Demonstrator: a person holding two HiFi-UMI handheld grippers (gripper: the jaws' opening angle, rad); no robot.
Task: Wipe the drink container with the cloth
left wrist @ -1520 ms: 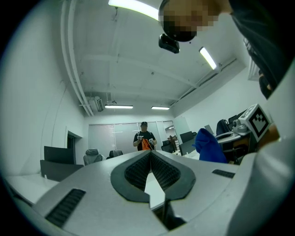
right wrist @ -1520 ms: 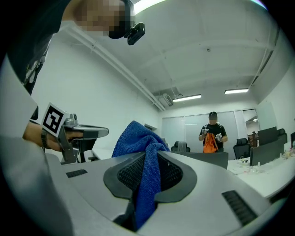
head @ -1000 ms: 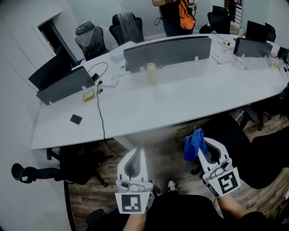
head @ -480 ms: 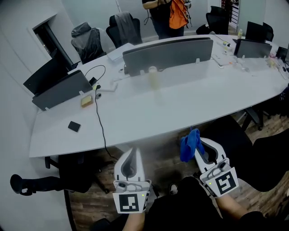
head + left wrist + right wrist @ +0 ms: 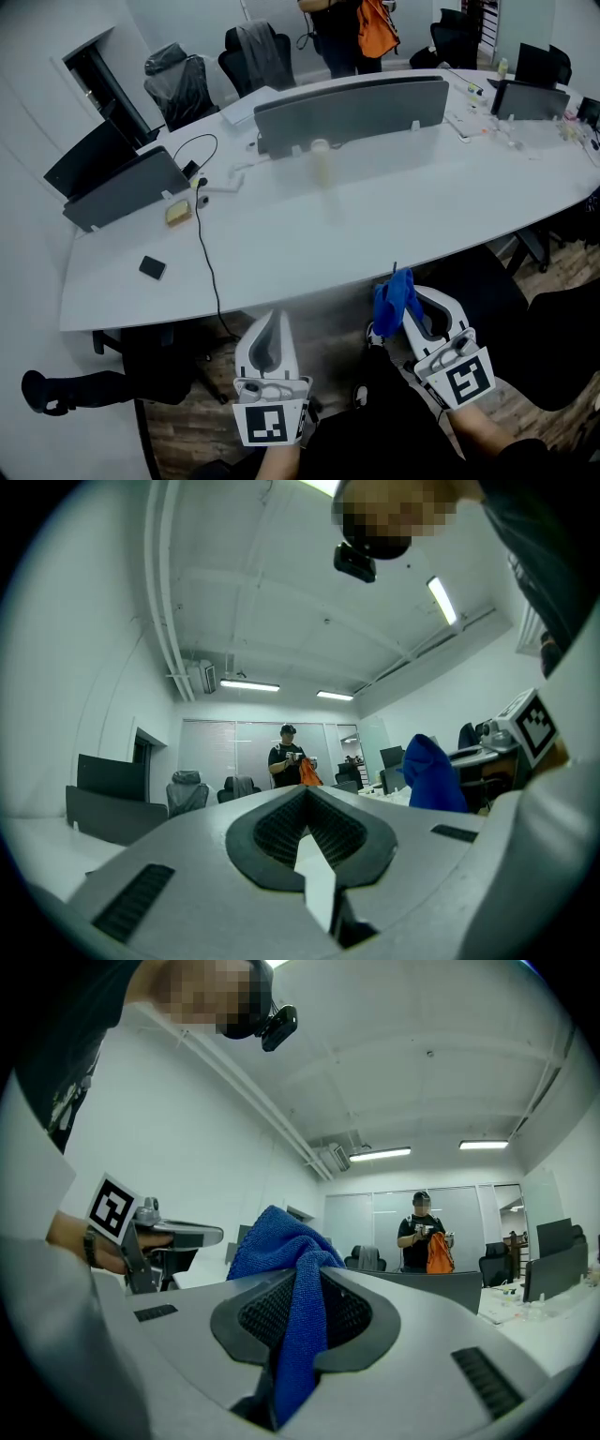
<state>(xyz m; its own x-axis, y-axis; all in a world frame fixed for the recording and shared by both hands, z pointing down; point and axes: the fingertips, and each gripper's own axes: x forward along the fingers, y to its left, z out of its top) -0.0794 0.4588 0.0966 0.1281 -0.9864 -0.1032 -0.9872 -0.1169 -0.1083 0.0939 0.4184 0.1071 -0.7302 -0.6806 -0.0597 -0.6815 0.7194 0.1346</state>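
In the right gripper (image 5: 302,1283), one blue cloth (image 5: 281,1241): pinched between the closed jaws, bunched up above their tips and hanging down between them toward the camera. Beside it the left gripper (image 5: 307,799), closed tight, jaw against jaw, nothing held. Two grippers in all, side by side and apart, both pointing roughly level toward the near edge of the table (image 5: 394,220), short of it and over the wooden floor (image 5: 173,422).

On the table, one drink container (image 5: 321,161): pale, upright, with a lighter cap, well back from the near edge and just in front of the middle divider (image 5: 352,111). Well apart from both grippers and from the cloth. Contents too blurred to tell.

Three grey dividers standing along the far side of the worktop: one in the middle, one toward the left corner, one toward the right end. Behind the left one, one dark monitor (image 5: 89,159). Just beside the left one, on its near side, one small yellow block (image 5: 178,214). Closer to the near left corner, one small flat black thing (image 5: 152,268). One black cable (image 5: 208,248) running from beside the left divider across the worktop and over the near edge. At the far right end, small clutter, too small to name.

Beyond the far edge, two chairs (image 5: 258,56) at the left, one draped with clothing, and one standing person (image 5: 352,28) with something orange.
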